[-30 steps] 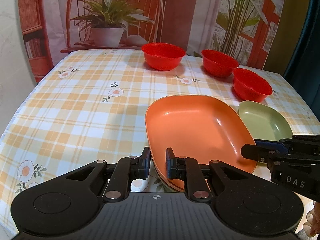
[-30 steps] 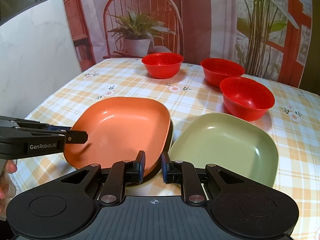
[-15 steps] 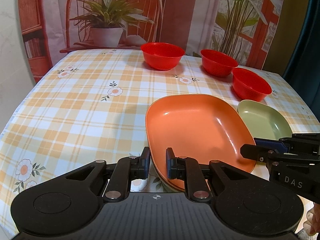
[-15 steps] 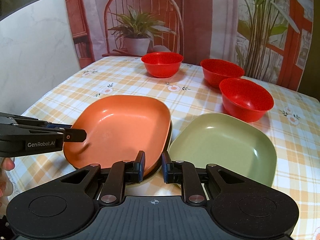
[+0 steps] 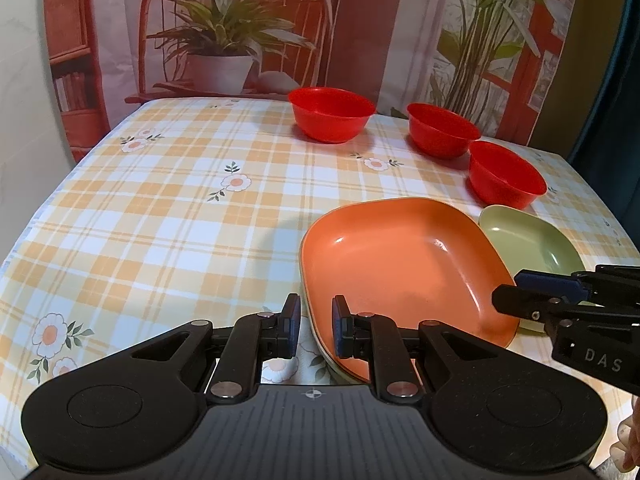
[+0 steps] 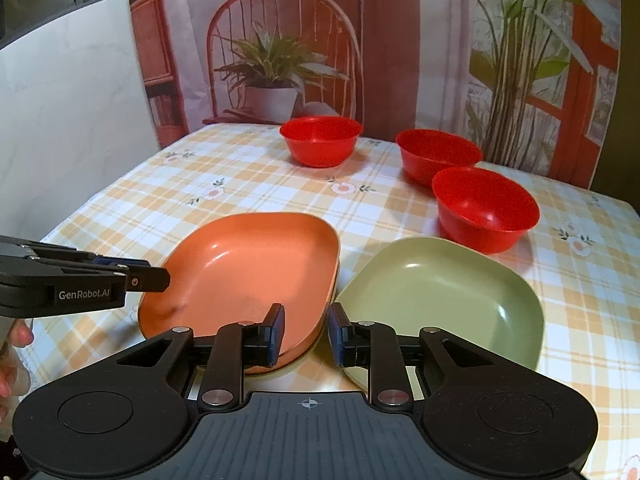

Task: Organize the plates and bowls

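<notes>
Checked tablecloth (image 5: 160, 216) — orange plate (image 5: 400, 264), seemingly stacked.

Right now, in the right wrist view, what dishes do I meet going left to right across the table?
orange plate → far red bowl → green plate → near red bowl. The middle red bowl overlaps those last two in the order, so I leave it out.
</notes>
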Tool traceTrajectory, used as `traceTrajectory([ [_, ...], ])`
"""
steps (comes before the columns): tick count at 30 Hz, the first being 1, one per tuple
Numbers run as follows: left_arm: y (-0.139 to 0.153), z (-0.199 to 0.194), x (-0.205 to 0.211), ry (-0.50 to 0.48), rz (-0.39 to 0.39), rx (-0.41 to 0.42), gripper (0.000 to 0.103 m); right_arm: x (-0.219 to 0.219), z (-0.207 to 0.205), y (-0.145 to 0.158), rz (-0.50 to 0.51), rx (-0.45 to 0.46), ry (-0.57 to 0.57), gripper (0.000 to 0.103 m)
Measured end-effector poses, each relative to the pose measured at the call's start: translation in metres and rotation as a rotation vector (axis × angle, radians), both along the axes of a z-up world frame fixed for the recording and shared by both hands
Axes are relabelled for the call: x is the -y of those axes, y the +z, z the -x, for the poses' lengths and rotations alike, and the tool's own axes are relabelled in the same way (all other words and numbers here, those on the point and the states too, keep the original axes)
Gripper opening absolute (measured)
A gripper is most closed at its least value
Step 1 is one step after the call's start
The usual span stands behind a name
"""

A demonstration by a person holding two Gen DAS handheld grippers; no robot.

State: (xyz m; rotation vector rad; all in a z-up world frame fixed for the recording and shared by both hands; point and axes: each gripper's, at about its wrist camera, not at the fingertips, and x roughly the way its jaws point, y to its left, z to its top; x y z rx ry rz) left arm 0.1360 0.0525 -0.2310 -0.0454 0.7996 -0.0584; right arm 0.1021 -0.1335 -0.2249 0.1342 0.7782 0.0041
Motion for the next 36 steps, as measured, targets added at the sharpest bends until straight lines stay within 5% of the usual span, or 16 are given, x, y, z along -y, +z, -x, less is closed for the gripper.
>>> traceTrajectory([
  [7,0.000,0.000,-0.001,0.006,0.002,-0.002,0.017,0.000,0.001,-0.001,0.003,-0.005,0.006,0.008],
  [24,-0.001,0.000,-0.003,0.015,0.005,-0.003,0.018,-0.001,0.000,-0.009,-0.016,-0.028,0.003,0.009],
  [36,0.021,-0.001,0.008,-0.012,-0.006,0.061,0.019,0.031,0.009,0.010,-0.038,0.047,-0.095,0.016],
])
